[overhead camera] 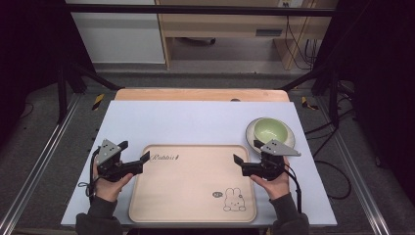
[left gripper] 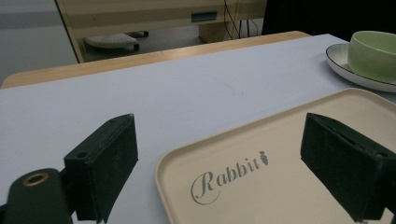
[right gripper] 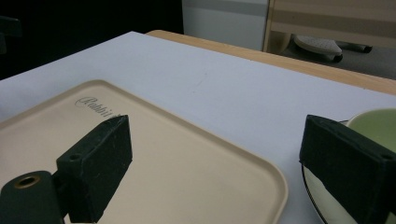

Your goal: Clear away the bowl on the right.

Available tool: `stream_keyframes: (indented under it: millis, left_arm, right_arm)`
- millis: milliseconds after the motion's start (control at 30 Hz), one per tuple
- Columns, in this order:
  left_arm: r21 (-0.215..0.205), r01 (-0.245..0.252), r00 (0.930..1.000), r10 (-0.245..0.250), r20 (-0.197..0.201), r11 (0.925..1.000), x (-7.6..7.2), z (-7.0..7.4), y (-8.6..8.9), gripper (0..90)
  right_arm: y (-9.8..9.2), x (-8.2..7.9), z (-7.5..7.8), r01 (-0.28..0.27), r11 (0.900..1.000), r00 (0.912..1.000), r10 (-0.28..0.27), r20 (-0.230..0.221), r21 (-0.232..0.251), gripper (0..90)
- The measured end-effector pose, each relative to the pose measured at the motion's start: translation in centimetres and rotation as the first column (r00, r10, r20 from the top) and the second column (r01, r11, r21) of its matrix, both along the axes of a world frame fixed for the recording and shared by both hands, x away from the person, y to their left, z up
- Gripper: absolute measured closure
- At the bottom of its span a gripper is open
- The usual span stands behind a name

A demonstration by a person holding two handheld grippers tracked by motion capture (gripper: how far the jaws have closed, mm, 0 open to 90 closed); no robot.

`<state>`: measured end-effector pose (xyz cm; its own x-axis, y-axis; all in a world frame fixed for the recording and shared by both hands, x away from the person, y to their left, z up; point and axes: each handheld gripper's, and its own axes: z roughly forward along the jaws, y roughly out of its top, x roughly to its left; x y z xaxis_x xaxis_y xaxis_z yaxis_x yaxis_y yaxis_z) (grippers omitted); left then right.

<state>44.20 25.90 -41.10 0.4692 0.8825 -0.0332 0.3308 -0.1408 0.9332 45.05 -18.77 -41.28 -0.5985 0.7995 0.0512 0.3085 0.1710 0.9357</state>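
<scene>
On the table, two open grippers wait beside a tray.

Between the hands lies the tan tray [overhead camera: 193, 183], flat, with its long side running left to right. Its left edge is just beside the left gripper [overhead camera: 134, 155] and its right edge is just beside the right gripper [overhead camera: 247, 152]. Both have their jaws spread wide and hold nothing. Behind the right gripper, very near, sits the green bowl [overhead camera: 270, 130] on its white plate [overhead camera: 288, 138]. I think the right hand is closer to the bowl, so it could reach it first.
</scene>
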Motion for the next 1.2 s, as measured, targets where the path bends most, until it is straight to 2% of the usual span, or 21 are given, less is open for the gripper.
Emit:
stream_keyframes:
  millis: [433,1200]
  left_arm:
    - [-0.006,-0.014,0.9999,0.014,0.003,0.9999,-0.1,0.0,0.3,11.2]
    - [-0.002,-0.012,0.9999,0.012,0.003,0.9999,-0.1,-0.1,0.1,11.3]
  right_arm:
    - [-0.5,-0.1,0.1,0.016,1.000,0.9998,-0.016,-0.011,-0.004,10.3]
    - [-2.1,0.2,0.8,0.114,0.993,0.9929,-0.114,-0.035,0.005,11.6]
